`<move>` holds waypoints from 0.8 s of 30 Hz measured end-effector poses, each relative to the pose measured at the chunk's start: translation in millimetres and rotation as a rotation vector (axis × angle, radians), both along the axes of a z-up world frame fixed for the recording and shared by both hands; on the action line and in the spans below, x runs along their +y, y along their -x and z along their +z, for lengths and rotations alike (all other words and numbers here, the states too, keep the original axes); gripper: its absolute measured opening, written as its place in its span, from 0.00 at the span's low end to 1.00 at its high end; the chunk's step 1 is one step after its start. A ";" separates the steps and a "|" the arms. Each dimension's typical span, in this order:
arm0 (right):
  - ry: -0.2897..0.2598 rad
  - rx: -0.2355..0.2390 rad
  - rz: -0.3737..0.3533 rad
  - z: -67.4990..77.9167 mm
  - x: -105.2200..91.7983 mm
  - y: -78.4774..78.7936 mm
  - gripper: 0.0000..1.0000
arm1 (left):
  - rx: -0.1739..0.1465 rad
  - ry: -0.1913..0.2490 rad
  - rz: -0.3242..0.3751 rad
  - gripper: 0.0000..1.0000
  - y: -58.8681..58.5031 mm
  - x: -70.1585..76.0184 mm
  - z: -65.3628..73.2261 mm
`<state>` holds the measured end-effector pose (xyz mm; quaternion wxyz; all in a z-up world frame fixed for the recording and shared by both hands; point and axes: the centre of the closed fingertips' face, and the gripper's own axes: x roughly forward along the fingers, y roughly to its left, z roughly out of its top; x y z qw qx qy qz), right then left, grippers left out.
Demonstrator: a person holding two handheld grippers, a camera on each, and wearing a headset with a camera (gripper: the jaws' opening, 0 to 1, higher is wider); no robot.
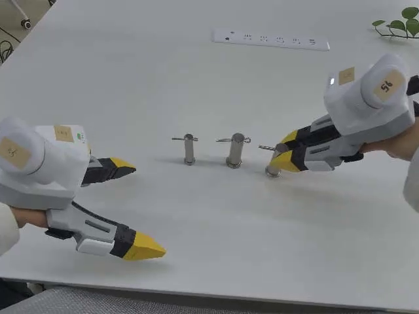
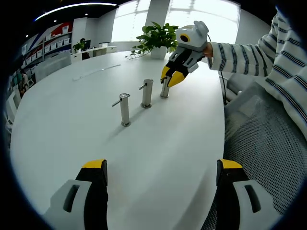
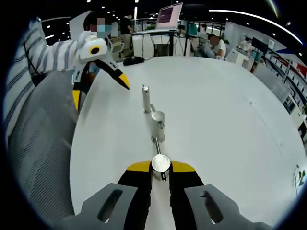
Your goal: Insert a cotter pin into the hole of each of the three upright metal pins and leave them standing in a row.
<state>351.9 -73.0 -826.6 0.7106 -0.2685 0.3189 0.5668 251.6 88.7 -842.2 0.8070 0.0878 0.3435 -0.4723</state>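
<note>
On the white table (image 1: 196,78) the right gripper (image 1: 283,152) pinches the end metal pin (image 1: 273,169) of three, the left gripper (image 1: 145,208) spread wide.

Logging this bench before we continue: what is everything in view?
metal pins: three, silver, upright in a row mid-table
cotter pins: silver, through the tops of two pins; a wire shows at the rightmost pin
power strip: one, white, table's far side
plant: one, green, far right edge
table: one, white
left gripper: one, white with yellow-tipped jaws, open, near left
right gripper: one, same colours, jaws shut on the rightmost pin
</note>
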 end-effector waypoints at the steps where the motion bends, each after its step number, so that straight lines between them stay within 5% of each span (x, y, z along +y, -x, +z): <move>1: 0.001 0.001 -0.006 -0.2 -0.9 -1.3 0.13 | 0.000 0.000 0.000 0.95 0.5 0.5 -0.2; 7: -0.011 0.006 -0.019 -1.9 -6.6 -14.5 0.13 | 0.006 -0.015 0.003 0.95 3.4 4.8 -2.6; 24: -0.043 0.045 0.042 -1.8 -5.8 -13.8 0.13 | 0.016 -0.036 0.010 0.93 6.0 10.9 -3.2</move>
